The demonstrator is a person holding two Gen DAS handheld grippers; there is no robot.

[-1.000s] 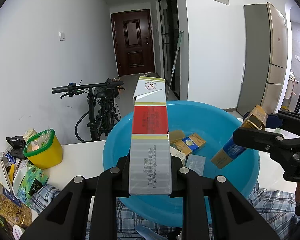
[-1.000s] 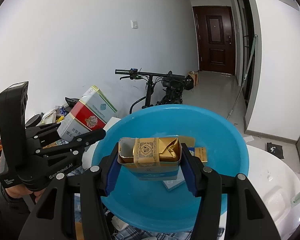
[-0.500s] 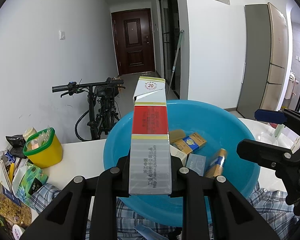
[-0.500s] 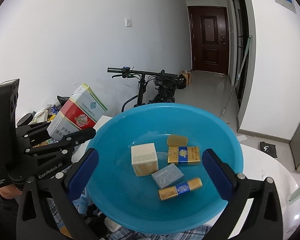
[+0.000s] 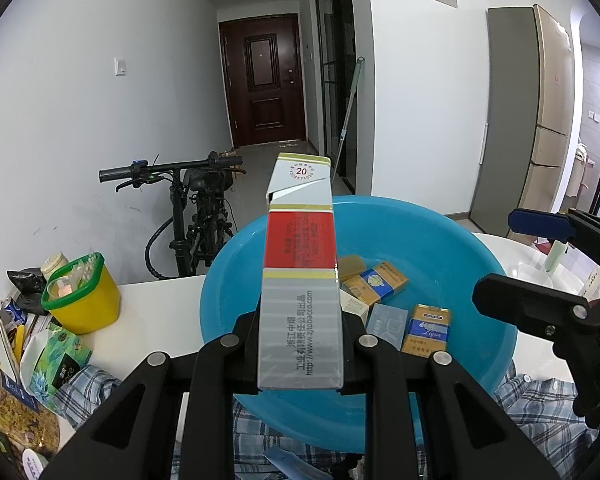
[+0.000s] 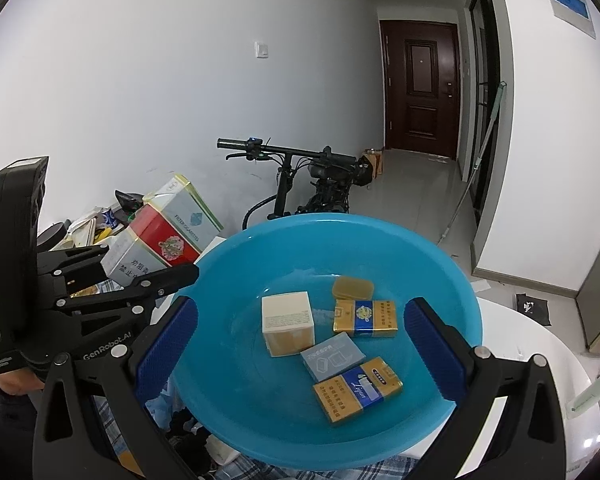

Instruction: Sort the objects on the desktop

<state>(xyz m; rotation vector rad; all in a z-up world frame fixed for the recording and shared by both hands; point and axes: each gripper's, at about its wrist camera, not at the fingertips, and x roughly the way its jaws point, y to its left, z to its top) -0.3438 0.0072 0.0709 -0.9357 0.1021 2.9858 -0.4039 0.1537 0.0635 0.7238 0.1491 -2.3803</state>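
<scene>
My left gripper [image 5: 300, 344] is shut on a long grey, red and white cigarette carton [image 5: 300, 276], held level over the near rim of a blue basin [image 5: 432, 236]. The carton also shows in the right wrist view [image 6: 160, 236]. My right gripper [image 6: 300, 340] is open and empty above the basin [image 6: 452, 272]. In the basin lie a gold and blue pack [image 6: 358, 390], a second gold and blue pack [image 6: 365, 318], a cream box [image 6: 287, 322], a grey card box [image 6: 332, 356] and a small tan tin [image 6: 353, 287].
A yellow tub with a green rim [image 5: 80, 296] stands on the white table [image 5: 156, 312] at the left, beside snack bags [image 5: 52, 364]. A plaid cloth [image 5: 540, 408] lies under the basin. A bicycle [image 5: 196, 216] stands behind the table.
My right gripper opened and dropped the gold and blue pack into the basin, where it now lies flat. My left gripper kept still with the carton.
</scene>
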